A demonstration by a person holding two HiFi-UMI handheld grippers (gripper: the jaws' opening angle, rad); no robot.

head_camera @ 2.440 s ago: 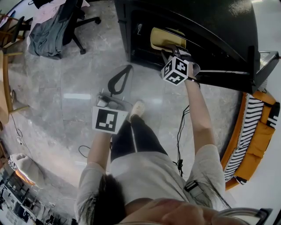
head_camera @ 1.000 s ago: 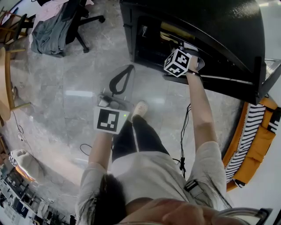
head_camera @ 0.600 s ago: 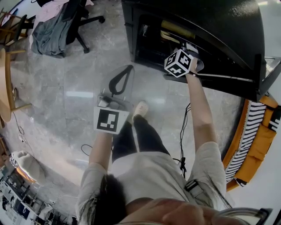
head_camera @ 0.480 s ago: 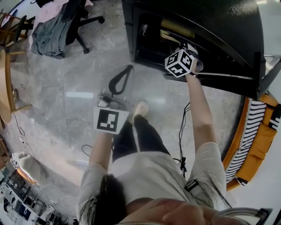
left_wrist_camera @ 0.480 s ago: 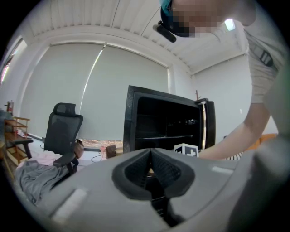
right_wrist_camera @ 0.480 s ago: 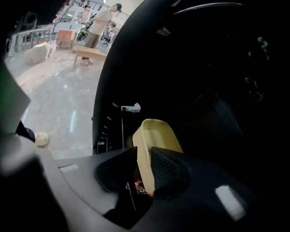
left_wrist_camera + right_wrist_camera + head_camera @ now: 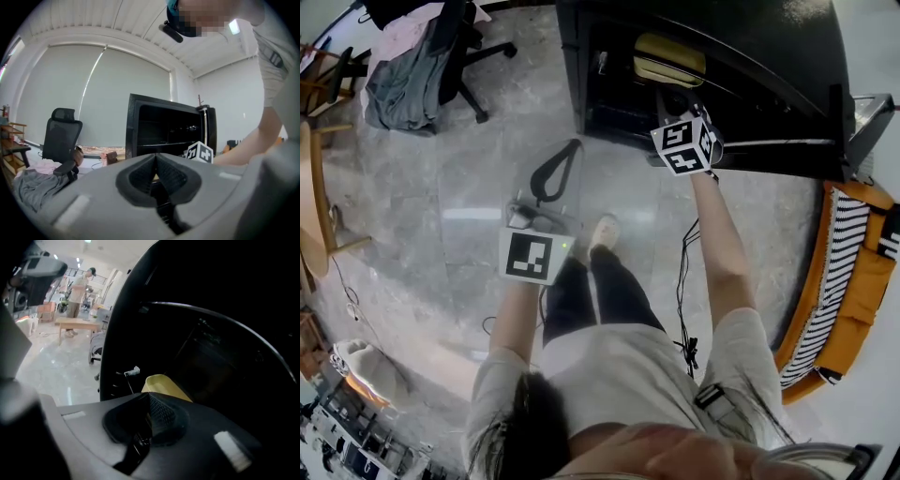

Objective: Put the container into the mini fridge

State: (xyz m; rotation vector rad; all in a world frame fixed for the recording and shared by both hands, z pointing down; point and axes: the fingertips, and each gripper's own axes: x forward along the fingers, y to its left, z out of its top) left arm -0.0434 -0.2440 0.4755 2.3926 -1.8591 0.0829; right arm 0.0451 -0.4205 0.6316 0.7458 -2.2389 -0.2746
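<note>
The container (image 7: pixel 668 58) lies on a shelf inside the fridge (image 7: pixel 769 47), just beyond my right gripper (image 7: pixel 148 399), whose jaws are together on nothing, so I judge it delivered. My left gripper (image 7: pixel 155 157), jaws likewise together and empty, hangs aside, clear of the opening.
</note>
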